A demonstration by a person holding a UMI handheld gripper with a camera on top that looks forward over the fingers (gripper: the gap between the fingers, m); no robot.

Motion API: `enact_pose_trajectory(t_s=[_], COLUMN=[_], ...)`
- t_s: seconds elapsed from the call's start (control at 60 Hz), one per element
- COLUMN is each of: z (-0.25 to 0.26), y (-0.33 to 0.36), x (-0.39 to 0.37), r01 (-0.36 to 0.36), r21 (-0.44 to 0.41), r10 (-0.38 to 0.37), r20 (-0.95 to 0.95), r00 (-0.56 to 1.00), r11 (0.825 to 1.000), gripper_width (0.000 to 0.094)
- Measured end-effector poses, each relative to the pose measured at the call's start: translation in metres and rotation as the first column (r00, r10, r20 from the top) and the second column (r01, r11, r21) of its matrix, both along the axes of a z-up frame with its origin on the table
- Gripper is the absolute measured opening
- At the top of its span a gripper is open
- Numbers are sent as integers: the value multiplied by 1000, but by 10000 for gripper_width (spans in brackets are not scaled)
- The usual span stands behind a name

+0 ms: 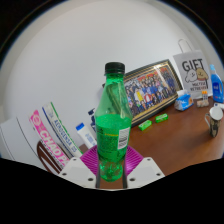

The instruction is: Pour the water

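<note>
1. Between the fingers of the gripper (110,172): green bottle (113,125), upright, cap on, both pads pressed against it.
2. Desk (175,140) beyond holds framed photo (152,91), small items.
3. Risk: no cup visible; tilting now likely spills nothing with the cap on, but the smooth bottle may slip.

The lone camera rode on the handheld gripper (110,170), looking forward along its two fingers and slightly down across a wooden desk (180,140). It sat very near a green bottle (113,125) between the fingers, facing a white wall (70,60) at the far side.
</note>
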State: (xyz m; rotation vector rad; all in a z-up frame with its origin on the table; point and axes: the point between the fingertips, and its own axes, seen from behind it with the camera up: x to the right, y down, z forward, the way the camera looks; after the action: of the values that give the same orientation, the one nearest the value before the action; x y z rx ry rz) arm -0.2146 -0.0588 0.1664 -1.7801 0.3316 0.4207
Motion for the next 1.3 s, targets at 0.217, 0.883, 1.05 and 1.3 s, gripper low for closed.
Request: enact_pose_trajectory(t_s=[0.217,0.883,1.05,1.3], z=[81,52,55,68], y=[-16,-23,-22,-26], x=[69,264,255,311], r01=[19,14,-71,-40], r21=[59,0,-32,-48], r10=[16,2,-25,3], r20=[-538,-995,-995,-594], r00=[843,-101,93,804], r11=[998,1000,997,998], gripper_width=[297,296,299,299])
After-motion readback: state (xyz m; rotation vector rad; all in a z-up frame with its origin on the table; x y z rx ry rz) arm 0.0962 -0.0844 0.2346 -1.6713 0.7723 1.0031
